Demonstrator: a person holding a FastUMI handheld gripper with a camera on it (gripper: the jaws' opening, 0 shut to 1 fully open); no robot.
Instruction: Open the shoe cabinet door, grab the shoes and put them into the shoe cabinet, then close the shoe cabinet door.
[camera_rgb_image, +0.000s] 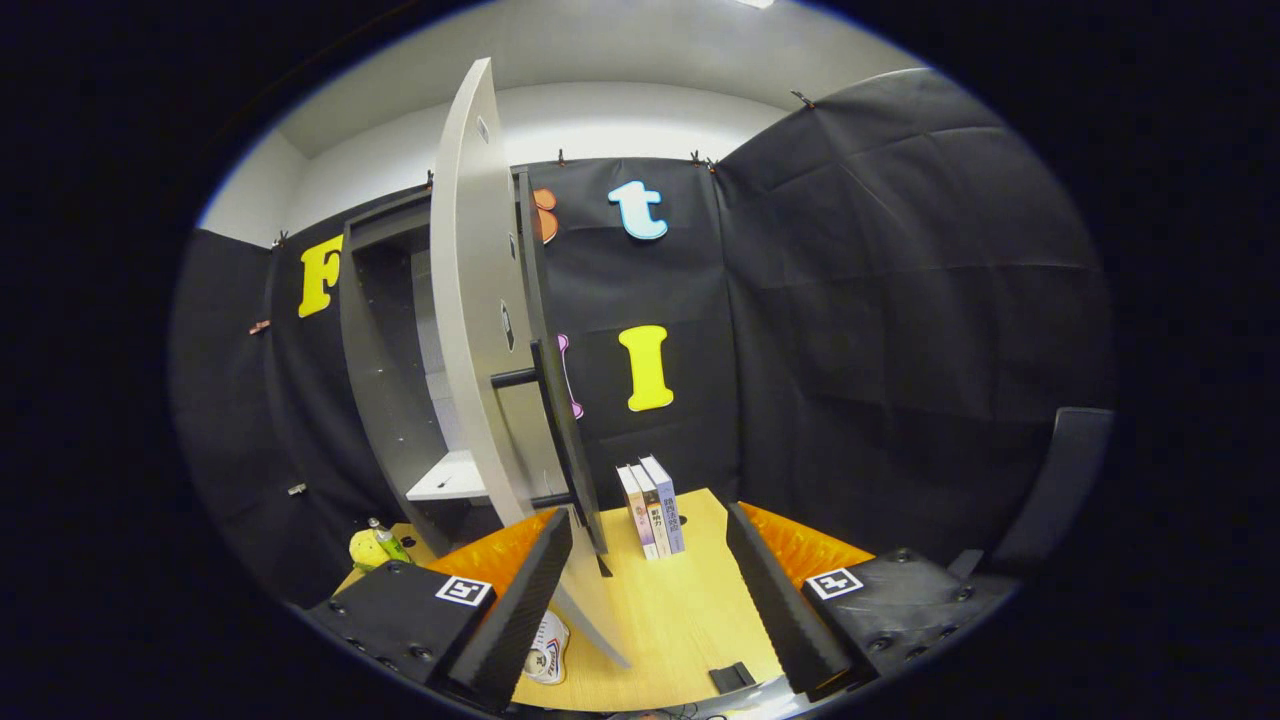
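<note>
My gripper (650, 590) has its fingers spread, with nothing between them. A white shoe (547, 648) lies on the table (680, 610) just beside the left finger; it looks light and soft, so I would pinch its rim. Beyond it, the cabinet door (475, 330) stands open, stiff, with a bar handle (556, 420).

We see a light wooden table (690, 610) carrying the shoe cabinet (400, 400) at its far left. Three books (652, 510) stand upright at its far middle. A white shoe (547, 648) lies near left, a yellow toy (367, 549) and small bottle (388, 541) further left.

The gripper's (650, 600) fingers stand apart over the table.
</note>
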